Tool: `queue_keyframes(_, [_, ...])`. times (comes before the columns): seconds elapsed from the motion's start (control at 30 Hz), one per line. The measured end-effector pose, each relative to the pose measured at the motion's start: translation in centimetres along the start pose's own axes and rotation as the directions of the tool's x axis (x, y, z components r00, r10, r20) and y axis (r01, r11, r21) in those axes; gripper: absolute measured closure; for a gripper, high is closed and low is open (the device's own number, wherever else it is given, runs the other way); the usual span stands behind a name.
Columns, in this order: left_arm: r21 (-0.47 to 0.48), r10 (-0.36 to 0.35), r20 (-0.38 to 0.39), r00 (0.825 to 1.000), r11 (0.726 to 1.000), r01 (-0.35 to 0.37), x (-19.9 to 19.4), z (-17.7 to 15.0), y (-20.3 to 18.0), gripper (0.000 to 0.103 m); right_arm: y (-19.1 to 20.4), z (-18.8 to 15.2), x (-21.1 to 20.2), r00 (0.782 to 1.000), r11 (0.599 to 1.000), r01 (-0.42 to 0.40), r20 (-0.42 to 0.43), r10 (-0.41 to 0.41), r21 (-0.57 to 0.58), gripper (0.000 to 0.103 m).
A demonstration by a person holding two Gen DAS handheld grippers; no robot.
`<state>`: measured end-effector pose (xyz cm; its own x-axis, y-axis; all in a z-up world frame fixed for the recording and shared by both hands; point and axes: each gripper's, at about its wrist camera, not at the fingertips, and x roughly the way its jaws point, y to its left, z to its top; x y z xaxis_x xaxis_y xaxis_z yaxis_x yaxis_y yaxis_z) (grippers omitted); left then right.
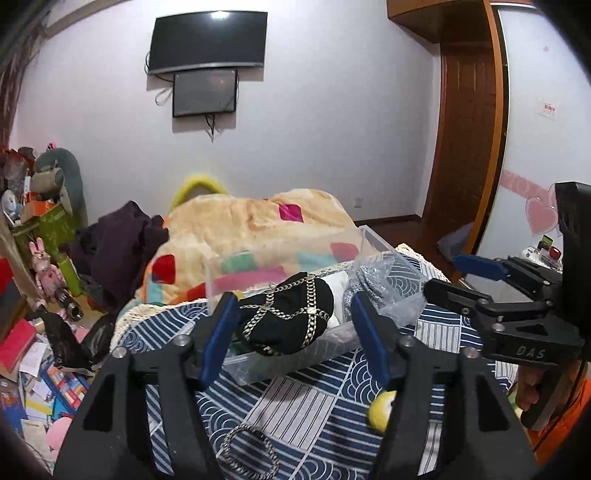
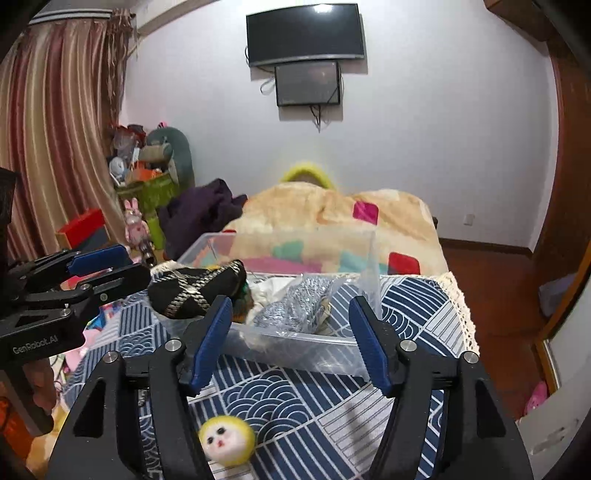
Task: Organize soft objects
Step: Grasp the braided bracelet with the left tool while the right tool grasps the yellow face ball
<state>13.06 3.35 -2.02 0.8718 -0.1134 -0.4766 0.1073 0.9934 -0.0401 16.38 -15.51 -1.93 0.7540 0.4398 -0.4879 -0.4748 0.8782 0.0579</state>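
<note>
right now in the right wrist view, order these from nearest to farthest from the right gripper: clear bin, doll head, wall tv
1. doll head, on the cloth just below the right gripper, left side.
2. clear bin, straight ahead.
3. wall tv, high on the far wall.

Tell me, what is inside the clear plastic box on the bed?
Inside the clear plastic box: a black pouch with chain pattern, a grey knit item in plastic wrap and something white. Whatever lies beneath them is covered.

Count of items by kind, on and around the patterned tabletop.
One clear bin (image 2: 295,350) is holding one black chain-patterned bundle (image 1: 286,317) and one bagged grey knit (image 2: 295,310); one yellow doll head (image 2: 227,439) and one chain loop (image 1: 251,452) are lying near the front edge; two screens (image 2: 306,33) are hanging on the wall.
</note>
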Motion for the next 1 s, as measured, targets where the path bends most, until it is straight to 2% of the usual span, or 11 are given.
queue_keyframes(0.03, [-0.001,0.006,0.002,1.0,1.0,-0.006,-0.5,-0.2,0.1,0.034,0.2,-0.1,-0.3,1.0,1.0,0.001,0.009,-0.001,-0.003,0.03])
queue_keyframes(0.1, [-0.006,0.015,-0.008,1.0,1.0,-0.015,-0.8,-0.5,0.3,0.026,0.5,-0.2,-0.6,1.0,1.0,0.0,0.017,0.0,-0.009,0.028])
queue_keyframes(0.3, [-0.029,0.04,-0.126,0.991,0.999,-0.044,0.2,-3.2,1.8,0.025,1.3,-2.0,-0.3,0.997,0.998,-0.069,-0.044,0.069,0.001,0.028])
queue_keyframes(0.47, [-0.049,0.055,-0.256,0.965,0.996,-0.069,2.5,-6.8,2.9,0.025,2.3,-5.1,1.7,0.984,0.996,-0.091,-0.154,0.087,-0.015,0.028])
queue_keyframes(0.67, [-0.062,0.062,-0.35,0.935,0.994,-0.09,3.9,-10.5,3.8,0.025,2.4,-7.8,3.5,0.961,0.993,-0.12,-0.249,0.121,0.019,0.028])
queue_keyframes(0.77, [-0.072,0.057,-0.375,0.925,0.993,-0.09,4.2,-11.9,4.0,0.025,2.7,-8.7,4.0,0.949,0.99,-0.138,-0.284,0.138,0.022,0.028])
queue_keyframes(0.83, [-0.077,0.047,-0.38,0.924,0.994,-0.082,4.2,-12.4,4.1,0.032,3.0,-9.2,4.0,0.944,0.989,-0.146,-0.295,0.144,0.014,0.032])
queue_keyframes(0.9, [-0.077,0.033,-0.387,0.921,0.995,-0.068,4.3,-12.8,4.0,0.053,3.2,-9.4,4.2,0.937,0.986,-0.164,-0.309,0.16,0.011,0.046])
queue_keyframes(0.97, [-0.08,0.02,-0.391,0.92,0.995,-0.056,4.3,-13.1,4.0,0.063,3.3,-9.6,4.3,0.932,0.984,-0.177,-0.318,0.173,0.015,0.063])
queue_keyframes(1.0, [-0.079,0.021,-0.385,0.923,0.995,-0.056,4.2,-13.0,4.0,0.069,3.2,-9.6,4.2,0.933,0.984,-0.177,-0.316,0.173,0.013,0.064])
